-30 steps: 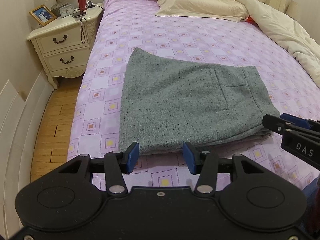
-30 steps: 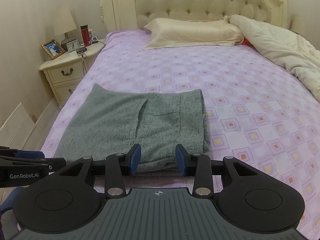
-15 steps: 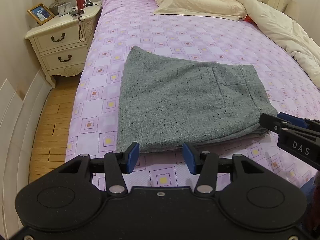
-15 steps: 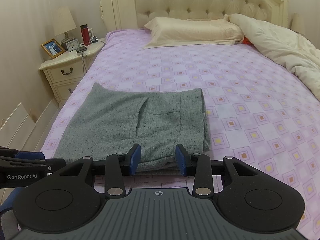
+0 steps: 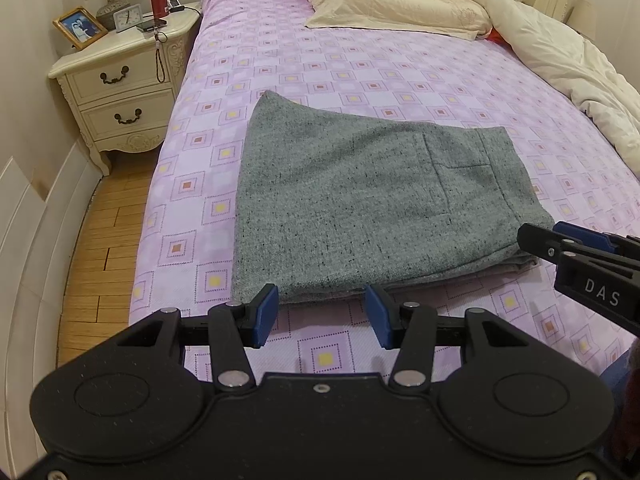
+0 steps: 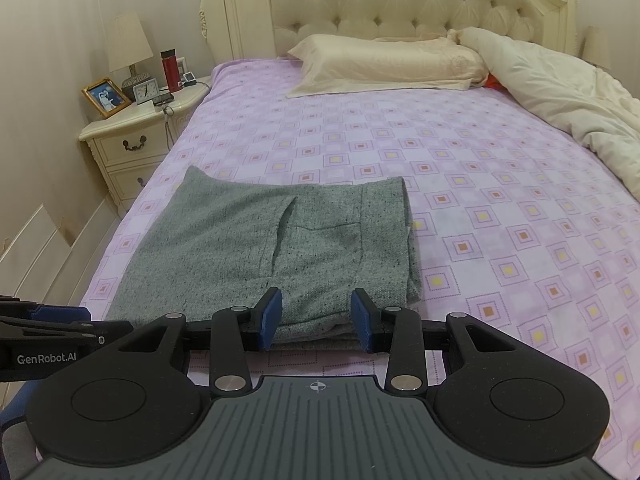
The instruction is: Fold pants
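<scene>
pants [image 5: 360,208]: grey, folded flat, near-left part of bed [image 5: 400,80] | left gripper [image 5: 322,316]: jaws apart, empty, at near edge | right gripper [image 6: 316,314]: jaws apart, empty, over near-right corner | nightstand [image 5: 120,80]: far left

Legible text, two items only.

1. Left wrist view: white capitals "DAS" on the black plastic body of the right gripper [image 5: 538,240], which enters from the right edge of the frame just above the purple patterned bedsheet.

2. Right wrist view: white lettering "GenRobot.AI" on the black plastic side of the left gripper [image 6: 102,326], at the left edge of the frame.

A small white crosshair mark, a circle crossed by two lines, is printed on the grey ribbed plate [image 6: 318,416] at the lower centre of the right wrist view.

The small white analogue clock [image 6: 146,91] on the cream bedside cabinet has a dial, but its numerals are too small to read.
</scene>
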The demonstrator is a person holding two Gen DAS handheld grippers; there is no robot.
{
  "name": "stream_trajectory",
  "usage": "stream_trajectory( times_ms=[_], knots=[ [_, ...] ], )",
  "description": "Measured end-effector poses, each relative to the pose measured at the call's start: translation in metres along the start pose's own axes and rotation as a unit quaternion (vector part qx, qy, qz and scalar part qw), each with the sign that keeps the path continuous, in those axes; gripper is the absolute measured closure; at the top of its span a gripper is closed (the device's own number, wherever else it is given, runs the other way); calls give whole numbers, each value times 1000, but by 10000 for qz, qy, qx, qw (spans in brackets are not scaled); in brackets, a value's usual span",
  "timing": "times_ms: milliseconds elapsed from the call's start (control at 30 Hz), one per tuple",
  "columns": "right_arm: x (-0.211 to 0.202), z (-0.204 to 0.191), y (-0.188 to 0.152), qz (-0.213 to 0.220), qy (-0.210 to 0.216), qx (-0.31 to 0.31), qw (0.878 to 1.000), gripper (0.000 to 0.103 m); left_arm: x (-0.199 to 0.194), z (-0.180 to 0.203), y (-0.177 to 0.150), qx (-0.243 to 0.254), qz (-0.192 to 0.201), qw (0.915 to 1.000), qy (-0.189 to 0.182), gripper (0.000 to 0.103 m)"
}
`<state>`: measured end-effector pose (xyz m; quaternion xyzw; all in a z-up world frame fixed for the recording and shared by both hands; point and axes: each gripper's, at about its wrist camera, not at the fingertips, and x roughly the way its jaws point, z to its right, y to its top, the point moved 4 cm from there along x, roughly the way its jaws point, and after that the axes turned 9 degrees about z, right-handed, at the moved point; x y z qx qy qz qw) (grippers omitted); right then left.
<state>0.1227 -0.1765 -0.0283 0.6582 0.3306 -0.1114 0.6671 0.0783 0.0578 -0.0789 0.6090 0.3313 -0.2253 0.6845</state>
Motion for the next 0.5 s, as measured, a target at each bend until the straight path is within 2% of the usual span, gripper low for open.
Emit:
stream_trajectory(
  times_ms=[500],
  knots=[
    [0, -1, 0, -1, -2, -1, 10000, 66, 1, -4, -2, -5, -7, 10000, -16, 47]
  ],
)
